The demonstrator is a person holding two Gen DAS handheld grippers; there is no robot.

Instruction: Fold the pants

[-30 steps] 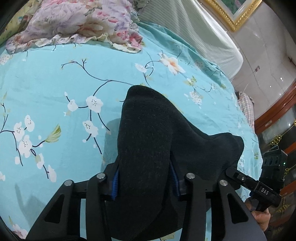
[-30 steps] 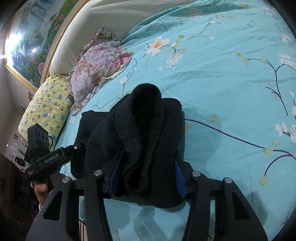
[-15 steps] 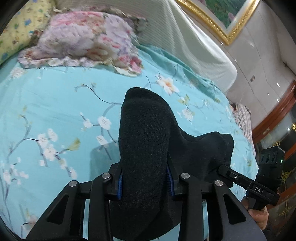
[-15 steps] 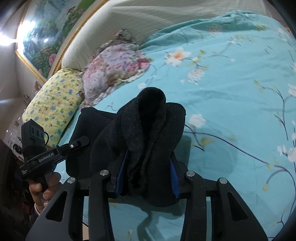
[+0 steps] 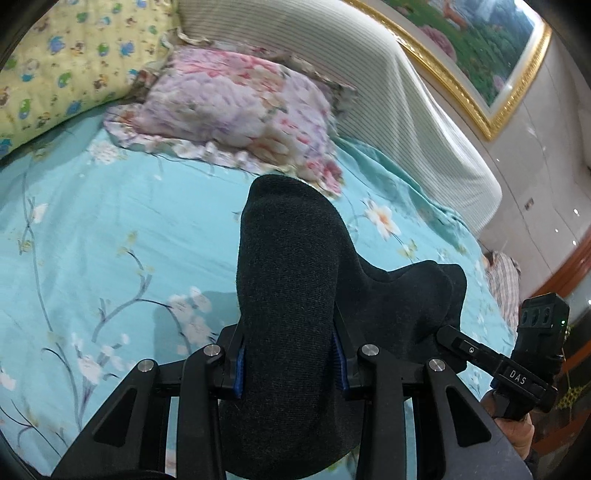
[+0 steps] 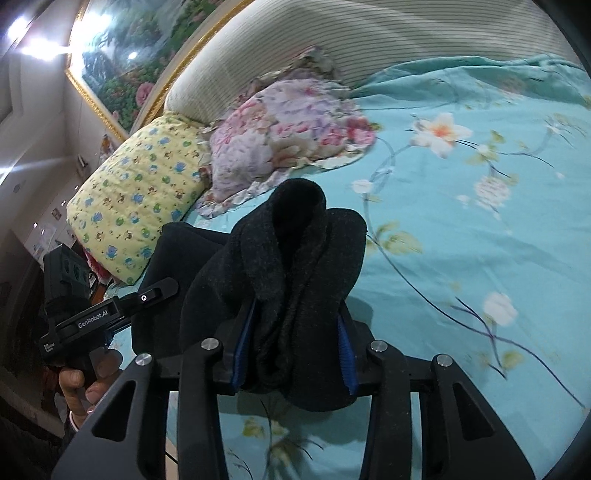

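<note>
Pants (image 5: 291,295) hang bunched between both tools, lifted off the blue flowered bed (image 5: 110,229). Left tool (image 5: 288,365) and right tool (image 6: 295,354) have each just been closing, and each pinches a thick wad of dark cloth, jaws partly apart. Best to carry both ends level and together (uneven hands skew the fold), toward the pillows (image 6: 288,122).

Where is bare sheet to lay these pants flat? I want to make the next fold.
Free: the teal sheet ahead of the pants, up to the floral pillow, and the wide stretch to the right of the pants in the right view. Crowded: the head end, with the floral pillow and yellow pillow against the headboard.
</note>
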